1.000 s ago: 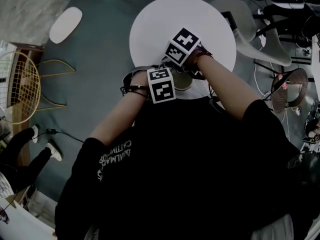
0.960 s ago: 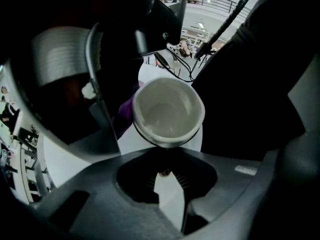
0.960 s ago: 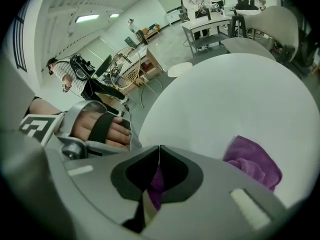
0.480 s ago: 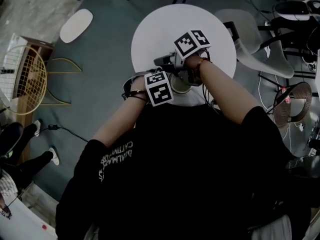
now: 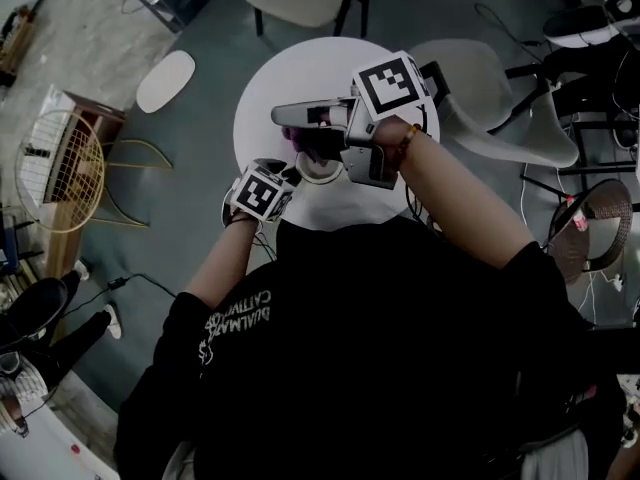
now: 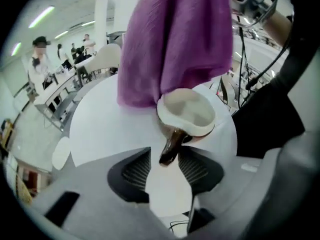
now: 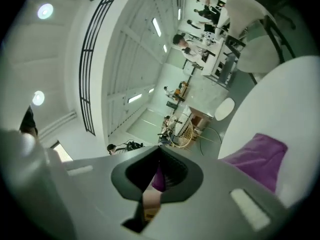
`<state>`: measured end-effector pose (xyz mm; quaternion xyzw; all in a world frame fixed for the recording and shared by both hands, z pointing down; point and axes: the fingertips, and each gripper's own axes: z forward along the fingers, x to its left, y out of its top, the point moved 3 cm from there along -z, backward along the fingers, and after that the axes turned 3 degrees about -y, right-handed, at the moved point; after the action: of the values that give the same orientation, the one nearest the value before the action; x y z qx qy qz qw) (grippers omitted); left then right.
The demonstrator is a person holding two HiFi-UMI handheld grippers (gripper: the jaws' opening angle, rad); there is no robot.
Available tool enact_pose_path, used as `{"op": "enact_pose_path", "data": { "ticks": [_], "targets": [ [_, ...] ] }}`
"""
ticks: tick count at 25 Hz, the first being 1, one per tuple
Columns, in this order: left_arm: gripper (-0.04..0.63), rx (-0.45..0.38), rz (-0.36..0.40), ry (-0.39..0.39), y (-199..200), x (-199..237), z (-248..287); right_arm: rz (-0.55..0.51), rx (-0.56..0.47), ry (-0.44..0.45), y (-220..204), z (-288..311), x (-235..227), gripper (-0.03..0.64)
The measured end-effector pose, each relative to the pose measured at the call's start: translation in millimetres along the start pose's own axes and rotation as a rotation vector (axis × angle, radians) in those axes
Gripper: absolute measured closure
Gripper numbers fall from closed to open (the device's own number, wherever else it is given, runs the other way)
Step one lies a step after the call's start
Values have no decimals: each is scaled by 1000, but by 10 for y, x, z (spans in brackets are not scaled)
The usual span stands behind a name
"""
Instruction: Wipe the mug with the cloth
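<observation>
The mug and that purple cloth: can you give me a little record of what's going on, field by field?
Mug: cream inside, brown handle, on the round white table
Cloth: purple, hanging above the mug
Left gripper: jaws have just been opening; apart, handle between them, not pressed
Right gripper: shut on the cloth, holding it up
Contact: cannot tell whether the cloth touches the mug
</observation>
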<state>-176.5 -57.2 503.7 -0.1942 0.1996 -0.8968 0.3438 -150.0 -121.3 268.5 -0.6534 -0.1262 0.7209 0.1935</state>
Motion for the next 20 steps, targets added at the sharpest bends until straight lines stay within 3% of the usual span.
{"op": "enact_pose_path", "data": {
  "ticks": [2, 6, 9, 12, 16, 18, 20],
  "targets": [
    [388, -29, -112, 6, -122, 54, -67, -70, -1, 33, 37, -89, 294, 611],
    [371, -88, -302, 54, -82, -203, -79, -159, -34, 111, 38, -808, 710, 611],
    [371, -131, -428, 123, 38, -446, -62, -192, -56, 186, 33, -1491, 888, 611],
    [371, -194, -526, 209, -15, -512, -374, -208, -51, 194, -18, -1719, 1055, 611],
    [373, -393, -627, 320, 78, -560, -981, -190, -44, 199, -31, -1754, 1243, 611],
    [385, -538, -656, 356, 169, -755, -1259, -167, -39, 222, -49, -1752, 1353, 612],
    [440, -703, -650, 356, 325, -1047, -1511, -145, -47, 243, -64, -1762, 1443, 612]
  ]
}}
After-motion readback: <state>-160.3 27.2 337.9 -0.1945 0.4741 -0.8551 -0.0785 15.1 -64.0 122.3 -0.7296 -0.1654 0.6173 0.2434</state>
